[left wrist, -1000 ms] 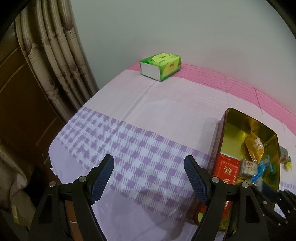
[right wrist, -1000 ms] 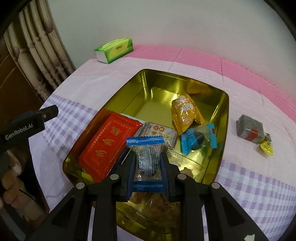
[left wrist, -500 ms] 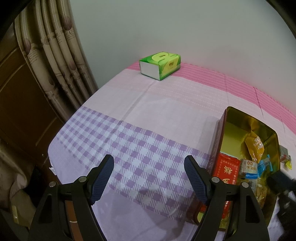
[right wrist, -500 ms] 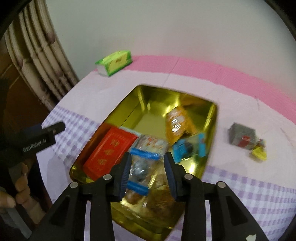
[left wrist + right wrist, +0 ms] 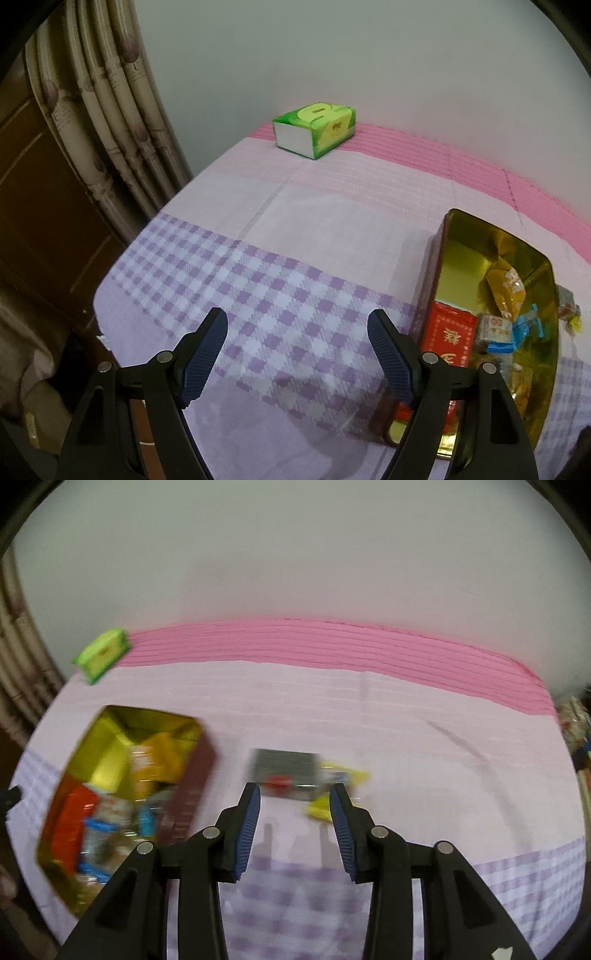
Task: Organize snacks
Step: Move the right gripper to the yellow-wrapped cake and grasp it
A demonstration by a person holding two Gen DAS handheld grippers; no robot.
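A gold tin (image 5: 458,225) (image 5: 110,723) on the cloth holds several snacks: a red packet (image 5: 448,334), an orange bag (image 5: 508,290) and blue-ended wrappers (image 5: 98,825). Right of the tin lie a grey snack with a red band (image 5: 284,770) and a yellow wrapper (image 5: 343,775) on the cloth. My right gripper (image 5: 294,812) hangs just in front of these two, open, nothing between its fingers; this view is blurred. My left gripper (image 5: 297,350) stands open over the checked cloth, left of the tin, holding nothing.
A green tissue box (image 5: 314,129) (image 5: 101,655) sits at the far left by the wall. Curtains (image 5: 107,110) and a brown wooden panel (image 5: 33,206) stand beyond the table's left edge (image 5: 122,254). Some cluttered items (image 5: 574,727) show at the far right edge.
My right gripper let go of the blue-ended clear wrapper over the tin, opened, and swung right to the grey and yellow snacks. The left gripper has kept still.
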